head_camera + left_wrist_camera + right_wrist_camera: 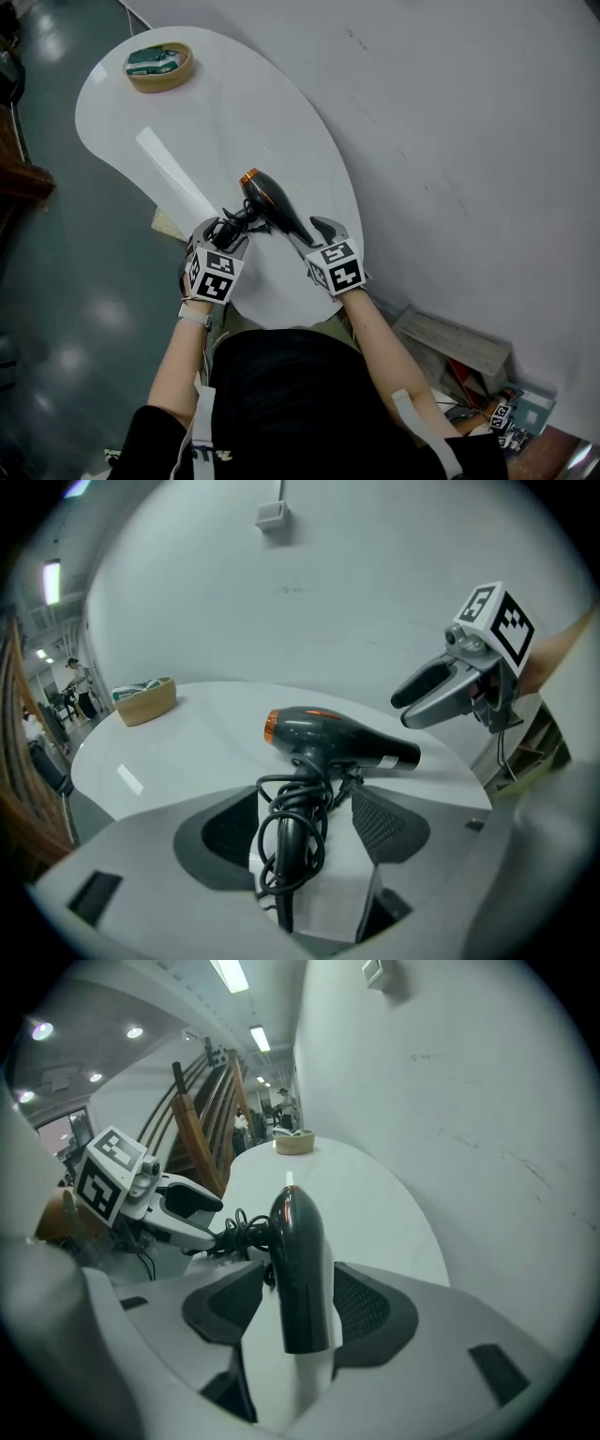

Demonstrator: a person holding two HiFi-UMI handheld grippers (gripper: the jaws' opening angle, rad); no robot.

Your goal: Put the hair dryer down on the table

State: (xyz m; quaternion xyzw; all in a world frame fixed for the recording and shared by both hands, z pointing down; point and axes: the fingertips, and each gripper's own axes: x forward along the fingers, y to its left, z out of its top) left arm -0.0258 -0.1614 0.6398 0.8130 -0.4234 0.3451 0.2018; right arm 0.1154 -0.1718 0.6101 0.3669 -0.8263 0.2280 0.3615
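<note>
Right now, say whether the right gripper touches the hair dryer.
Cannot tell: right gripper view shows the hair dryer inside the right gripper, neither gap nor contact plain.

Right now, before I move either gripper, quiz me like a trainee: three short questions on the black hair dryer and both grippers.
1. True or false: the black hair dryer with the orange ring has its black cord looped round its handle.
2. Which part stands between the right gripper's jaws? A the handle; B the barrel; C the plug.
3. Fill in: the handle stands between the ____ gripper's jaws.
Key: 1 true; 2 B; 3 left gripper.
</note>
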